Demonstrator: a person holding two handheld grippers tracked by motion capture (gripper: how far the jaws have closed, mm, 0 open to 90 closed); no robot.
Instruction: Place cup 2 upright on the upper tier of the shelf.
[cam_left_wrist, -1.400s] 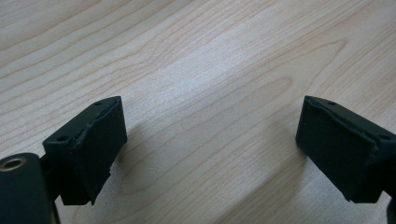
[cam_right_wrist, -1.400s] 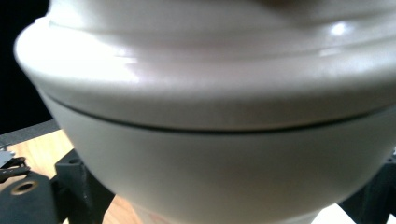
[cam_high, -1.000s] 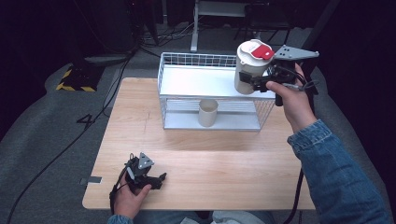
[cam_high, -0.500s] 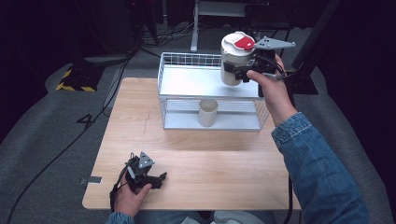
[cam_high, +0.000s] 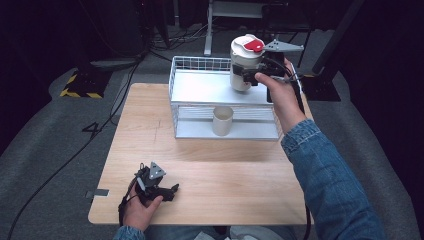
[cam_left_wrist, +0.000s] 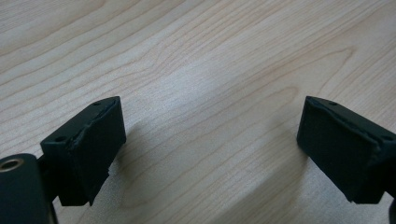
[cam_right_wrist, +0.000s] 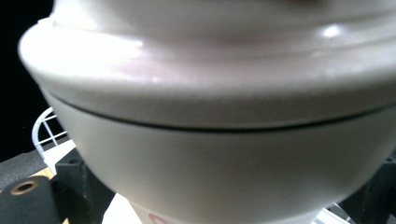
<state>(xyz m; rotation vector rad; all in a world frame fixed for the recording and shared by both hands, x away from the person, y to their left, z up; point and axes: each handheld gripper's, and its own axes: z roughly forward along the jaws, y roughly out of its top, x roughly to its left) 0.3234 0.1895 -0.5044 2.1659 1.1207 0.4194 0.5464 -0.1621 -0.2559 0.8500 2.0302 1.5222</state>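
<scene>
Over the far side of the light wooden table (cam_high: 220, 165), the person's right hand (cam_high: 280, 92) holds the right gripper (cam_high: 248, 76), its black jaws pinching a cream lidded plastic container with a red tab on top (cam_high: 245, 67). The container hangs upright above the upper shelf of a white two-tier wire rack (cam_high: 200, 85), near its right end. In the right gripper view the container's pale wall (cam_right_wrist: 224, 154) is very close to the lens, hiding most of the rack behind it. On the rack's lower shelf a plain beige cylindrical cup (cam_high: 222, 121) stands upright. Near the table's front left corner, the left hand (cam_high: 137, 212) rests the left gripper (cam_high: 162, 187) on the wood, well apart from the rack, its jaws spread wide over bare tabletop.
</scene>
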